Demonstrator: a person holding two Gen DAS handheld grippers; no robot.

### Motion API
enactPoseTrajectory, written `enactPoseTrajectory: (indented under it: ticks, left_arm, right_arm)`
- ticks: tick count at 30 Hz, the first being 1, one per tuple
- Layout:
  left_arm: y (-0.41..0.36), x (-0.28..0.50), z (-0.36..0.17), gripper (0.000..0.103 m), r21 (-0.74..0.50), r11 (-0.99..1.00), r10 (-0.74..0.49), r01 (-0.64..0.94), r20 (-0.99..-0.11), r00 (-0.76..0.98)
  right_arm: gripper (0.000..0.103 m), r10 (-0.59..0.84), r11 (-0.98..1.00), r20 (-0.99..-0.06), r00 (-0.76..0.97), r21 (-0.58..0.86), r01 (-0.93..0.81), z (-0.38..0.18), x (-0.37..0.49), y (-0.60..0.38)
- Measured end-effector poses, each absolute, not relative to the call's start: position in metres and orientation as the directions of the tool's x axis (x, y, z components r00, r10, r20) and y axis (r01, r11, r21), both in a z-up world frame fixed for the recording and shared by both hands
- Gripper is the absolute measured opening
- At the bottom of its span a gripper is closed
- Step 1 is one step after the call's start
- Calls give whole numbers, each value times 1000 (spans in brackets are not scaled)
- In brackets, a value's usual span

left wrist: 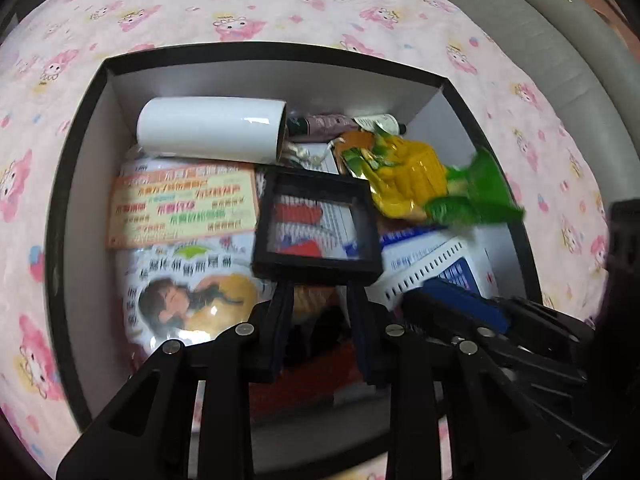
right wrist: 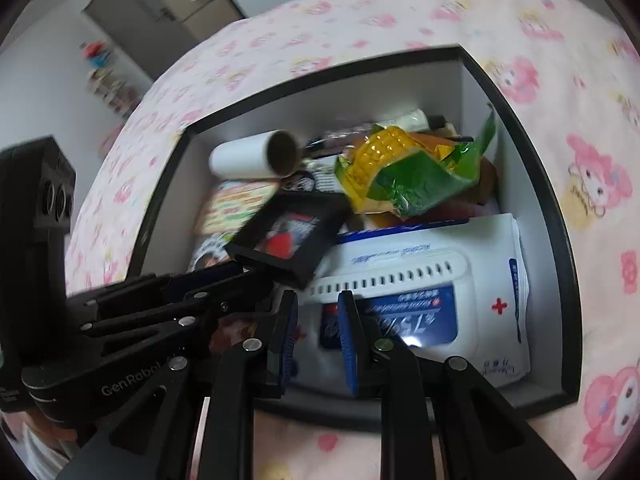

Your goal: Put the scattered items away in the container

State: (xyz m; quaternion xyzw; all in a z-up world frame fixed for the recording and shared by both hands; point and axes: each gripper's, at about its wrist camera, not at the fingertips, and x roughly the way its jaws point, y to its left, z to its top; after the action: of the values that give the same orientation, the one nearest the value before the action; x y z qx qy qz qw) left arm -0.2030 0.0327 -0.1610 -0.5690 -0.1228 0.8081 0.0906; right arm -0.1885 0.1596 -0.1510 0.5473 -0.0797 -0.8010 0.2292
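Hovering over a black-walled container (left wrist: 76, 184) with a pale inner lining, the left gripper (left wrist: 318, 288) has its two fingers parted to the width of a small black square frame (left wrist: 318, 226), whose near edge sits right at the fingertips; whether the pads actually pinch that edge or merely touch it cannot be told, since the frame is blurred in both views. From the right wrist view the same frame (right wrist: 290, 236) is tilted, one corner dipping toward the left gripper's fingers (right wrist: 216, 276) at the picture's left side. The right gripper (right wrist: 318, 312) is held above the near side of the container, jaws parted a little with nothing between them, directly over a white wet-wipe pack (right wrist: 436, 268) with a blue label and a small red cross. Inside the container (already quite full) lie a white roll (left wrist: 208, 130) with a cardboard core against the far wall, a yellow-and-green corn-printed snack bag (left wrist: 420, 184) toward the far right, and a large printed packet (left wrist: 180, 216) with an orange label on the left, partly under the frame. The container rests on a pink cartoon-print sheet (left wrist: 280, 8), and a grey padded edge (left wrist: 580, 36) curves along the upper right of the left wrist view.
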Motion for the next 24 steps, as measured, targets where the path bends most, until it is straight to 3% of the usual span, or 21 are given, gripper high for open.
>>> enactPoseTrajectory:
  ticks: [7, 12, 17, 20, 24]
  left_arm:
    - [35, -196, -149, 30, -334, -943, 310, -5, -868, -388]
    - [31, -180, -130, 39, -314, -949, 296, -33, -849, -437]
    - [14, -176, -111, 71, -288, -958, 257, -9, -840, -477]
    - [3, -171, -95, 85, -283, -959, 234, 11, -816, -529]
    - [-5, -166, -72, 89, -235, -971, 173, 32, -794, -583]
  right_arm:
    - [18, -438, -893, -825, -357, 353, 280, -135, -187, 169]
    - [19, -398, -909, -839, -372, 304, 287, -126, -177, 172]
    - [46, -333, -936, -844, -419, 245, 252, -110, -174, 172]
    - [52, -324, -940, -834, -446, 229, 254, -96, -170, 171]
    - [63, -311, -940, -811, -496, 186, 285, -72, -162, 163]
